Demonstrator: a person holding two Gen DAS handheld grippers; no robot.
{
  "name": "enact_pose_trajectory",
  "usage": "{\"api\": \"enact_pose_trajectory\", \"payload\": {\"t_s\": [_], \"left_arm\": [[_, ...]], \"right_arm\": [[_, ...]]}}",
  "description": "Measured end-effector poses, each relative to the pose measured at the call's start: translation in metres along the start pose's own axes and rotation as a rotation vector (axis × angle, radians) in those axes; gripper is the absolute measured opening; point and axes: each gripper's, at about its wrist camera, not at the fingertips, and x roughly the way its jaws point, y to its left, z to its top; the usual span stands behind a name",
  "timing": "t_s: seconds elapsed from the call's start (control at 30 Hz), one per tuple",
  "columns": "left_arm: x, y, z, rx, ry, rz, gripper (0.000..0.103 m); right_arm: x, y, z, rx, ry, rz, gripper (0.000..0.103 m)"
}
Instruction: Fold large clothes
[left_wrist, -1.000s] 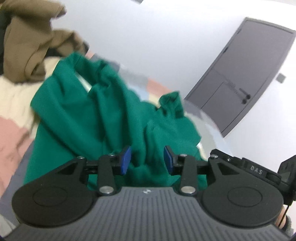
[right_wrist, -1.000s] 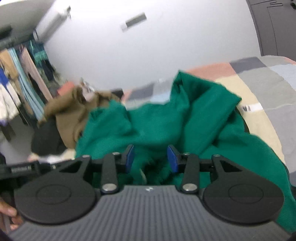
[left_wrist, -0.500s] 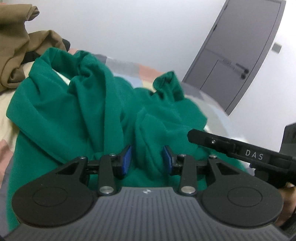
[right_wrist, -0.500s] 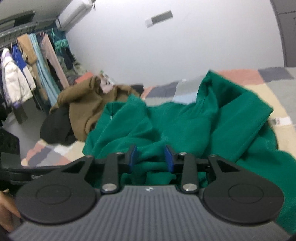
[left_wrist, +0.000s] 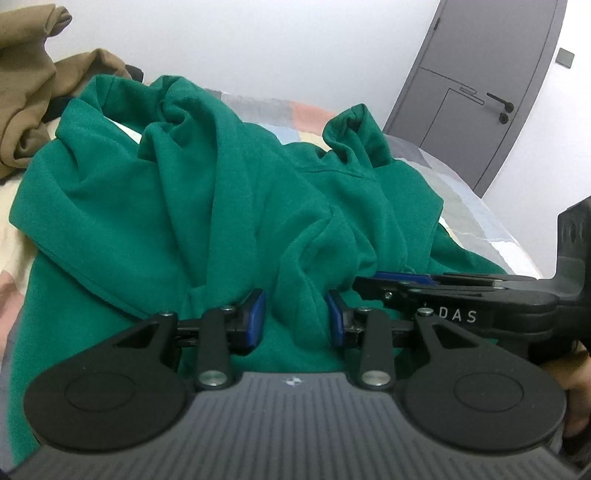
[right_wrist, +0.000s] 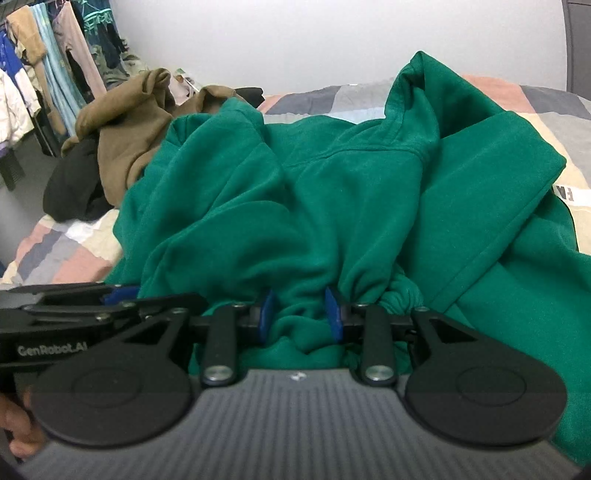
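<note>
Two grippers (left_wrist: 296, 320) (right_wrist: 300, 318) on green hoodie (left_wrist: 207, 206)

- A deep green hoodie (right_wrist: 332, 192) lies crumpled on a bedspread (right_wrist: 66, 254) checked in pink, grey and cream.
- A brown garment (right_wrist: 133, 125) and a black one (right_wrist: 74, 192) are heaped behind it.
- The door (left_wrist: 476, 92) is grey and the wall (left_wrist: 295, 44) white.
- The gripper pads (left_wrist: 255, 317) are blue.

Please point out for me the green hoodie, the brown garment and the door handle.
green hoodie (right_wrist: 332, 206): right wrist view, on its middle panel.
brown garment (right_wrist: 125, 125): right wrist view, on its bunched front.
door handle (left_wrist: 499, 100): left wrist view, on the lever.
</note>
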Motion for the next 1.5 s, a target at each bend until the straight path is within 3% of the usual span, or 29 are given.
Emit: {"api": "enact_pose_trajectory", "payload": {"t_s": [0.17, 0.3, 0.37, 0.47, 0.53, 0.7, 0.87, 0.97, 1.07, 1.17, 1.33, 1.43, 1.5], "left_arm": [[-0.015, -0.008, -0.002, 0.012, -0.03, 0.008, 0.045], [-0.036, -0.012, -0.005, 0.005, -0.049, 0.018, 0.056], [-0.051, -0.01, -0.007, -0.014, -0.062, 0.023, 0.057], [-0.073, -0.001, -0.009, -0.05, -0.082, 0.058, 0.064], [-0.086, 0.011, -0.009, -0.094, -0.095, 0.108, 0.069], [-0.106, 0.061, -0.01, -0.271, -0.073, 0.212, 0.07], [-0.115, 0.113, -0.023, -0.45, -0.02, 0.294, 0.07], [-0.11, 0.137, -0.034, -0.567, 0.024, 0.301, 0.07], [-0.103, 0.151, -0.046, -0.667, 0.071, 0.238, 0.07], [-0.103, 0.155, -0.052, -0.716, 0.076, 0.172, 0.071], [-0.102, 0.15, -0.063, -0.807, 0.094, -0.014, 0.071], [-0.102, 0.147, -0.068, -0.863, 0.1, -0.111, 0.071], [-0.103, 0.141, -0.071, -0.862, 0.119, -0.132, 0.071]], "right_arm": [[-0.014, 0.001, 0.001, 0.004, -0.016, -0.007, 0.033], [-0.039, 0.004, 0.0, -0.012, -0.043, -0.035, 0.035], [-0.056, 0.0, -0.001, 0.002, -0.068, -0.055, 0.043], [-0.08, -0.013, 0.0, 0.037, -0.11, -0.128, 0.066], [-0.093, -0.029, 0.001, 0.082, -0.141, -0.194, 0.084], [-0.103, -0.085, 0.001, 0.27, -0.125, -0.419, 0.084], [-0.101, -0.147, -0.012, 0.566, -0.059, -0.465, 0.084], [-0.092, -0.167, -0.02, 0.681, -0.004, -0.452, 0.084], [-0.078, -0.18, -0.034, 0.778, 0.072, -0.383, 0.086], [-0.074, -0.174, -0.034, 0.757, 0.095, -0.337, 0.087], [-0.071, -0.154, -0.038, 0.772, 0.126, -0.1, 0.088], [-0.072, -0.137, -0.039, 0.753, 0.123, -0.021, 0.088], [-0.072, -0.127, -0.038, 0.733, 0.13, 0.063, 0.088]]}}
